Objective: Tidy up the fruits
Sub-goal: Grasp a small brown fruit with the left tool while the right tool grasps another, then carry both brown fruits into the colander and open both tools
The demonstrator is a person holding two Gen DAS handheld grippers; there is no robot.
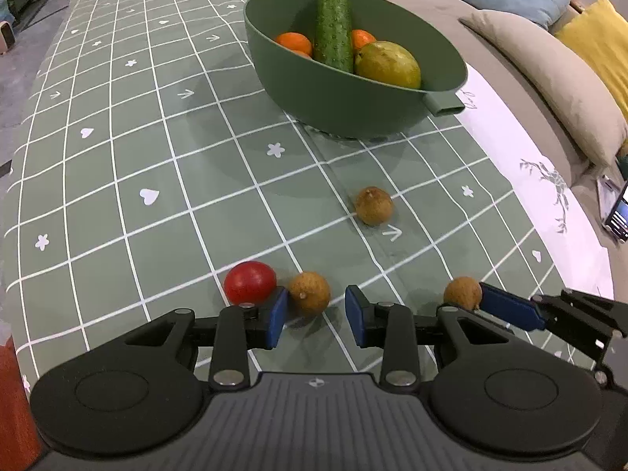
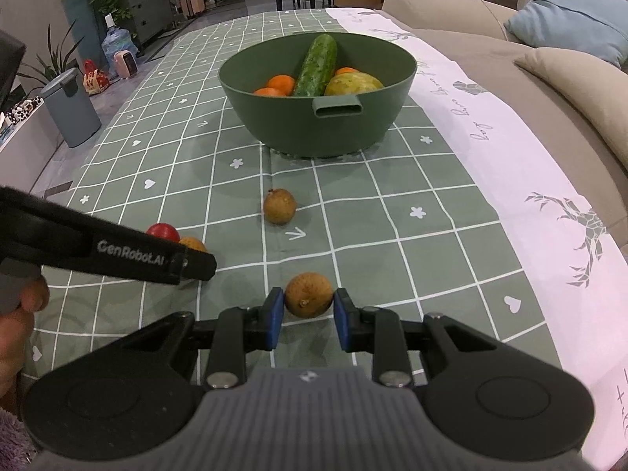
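A green bowl [image 1: 345,90] holds a cucumber [image 1: 333,27], oranges [image 1: 294,43] and a yellow-green fruit [image 1: 388,63]; the bowl also shows in the right wrist view [image 2: 274,117]. Three brown longans and a red tomato [image 1: 249,282] lie on the checked cloth. My left gripper [image 1: 317,314] is open, with one longan [image 1: 309,293] between its pads, nearer the left pad. My right gripper [image 2: 308,314] has closed on another longan [image 2: 309,294], pads touching both sides; the right gripper also shows in the left wrist view [image 1: 506,306]. A third longan [image 2: 279,206] lies nearer the bowl.
A beige sofa [image 1: 549,78] with blue and yellow cushions runs along the right side. The white cloth border [image 2: 510,196] marks the table's right edge. A grey bin [image 2: 70,106] and plants stand on the floor at left. A phone [image 1: 616,216] lies at the right.
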